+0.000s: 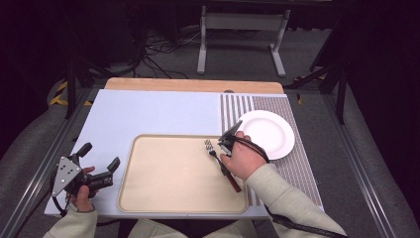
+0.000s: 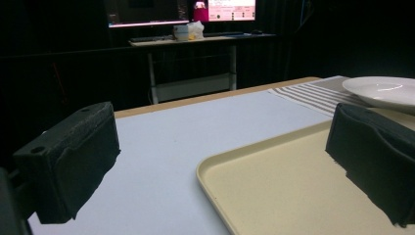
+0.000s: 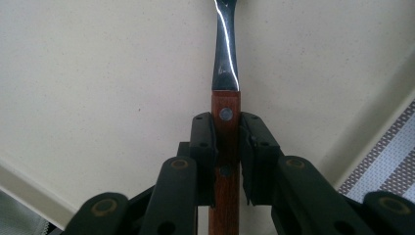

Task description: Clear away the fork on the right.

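Right gripper [image 3: 226, 147] clamps fork [image 1: 218, 161] handle, tines pointing away; left gripper [image 1: 101, 163] gapes.

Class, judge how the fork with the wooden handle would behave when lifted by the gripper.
The fork looks stiff: metal neck, riveted wood. Gripped on its handle by the right gripper, its tines may dip. The flat handle probably won't roll.

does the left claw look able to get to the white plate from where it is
Probably yes, with a long reach. The left claw sits open and empty left of the tray; the plate lies beyond the right hand holding the fork.
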`<state>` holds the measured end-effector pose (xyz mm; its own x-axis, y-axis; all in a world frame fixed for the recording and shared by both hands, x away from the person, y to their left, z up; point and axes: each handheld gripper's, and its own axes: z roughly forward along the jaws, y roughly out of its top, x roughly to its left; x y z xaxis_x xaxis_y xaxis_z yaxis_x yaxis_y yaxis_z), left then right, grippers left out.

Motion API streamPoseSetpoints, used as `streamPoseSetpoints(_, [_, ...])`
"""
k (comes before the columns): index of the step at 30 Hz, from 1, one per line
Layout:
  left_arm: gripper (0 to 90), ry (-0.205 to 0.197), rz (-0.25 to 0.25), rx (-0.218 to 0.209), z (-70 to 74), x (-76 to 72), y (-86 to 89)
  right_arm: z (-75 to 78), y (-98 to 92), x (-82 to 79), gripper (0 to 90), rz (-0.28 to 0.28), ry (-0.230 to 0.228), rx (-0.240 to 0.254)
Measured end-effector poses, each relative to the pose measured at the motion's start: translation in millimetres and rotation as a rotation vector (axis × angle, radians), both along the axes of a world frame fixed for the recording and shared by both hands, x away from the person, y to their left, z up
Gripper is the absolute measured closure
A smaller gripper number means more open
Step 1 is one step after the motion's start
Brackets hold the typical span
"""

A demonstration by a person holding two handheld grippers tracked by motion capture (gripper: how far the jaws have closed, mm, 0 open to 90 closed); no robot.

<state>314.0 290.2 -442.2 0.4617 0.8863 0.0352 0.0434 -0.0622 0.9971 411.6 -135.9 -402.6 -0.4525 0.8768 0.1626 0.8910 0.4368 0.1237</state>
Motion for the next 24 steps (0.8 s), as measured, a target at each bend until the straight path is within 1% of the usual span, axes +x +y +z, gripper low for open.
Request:
streamPoseSetpoints(14, [0.0,-0.001,-0.002,0.001,-0.1,0.3,-0.3,-5.6,1.1,0.2,77.4,-0.016,0.035,-0.011])
streamPoseSetpoints(24, [0.0,0.0,-0.002,0.0,-0.1,0.3,-0.3,-6.8,1.4,-0.1,77.0,-0.014,0.042,-0.017])
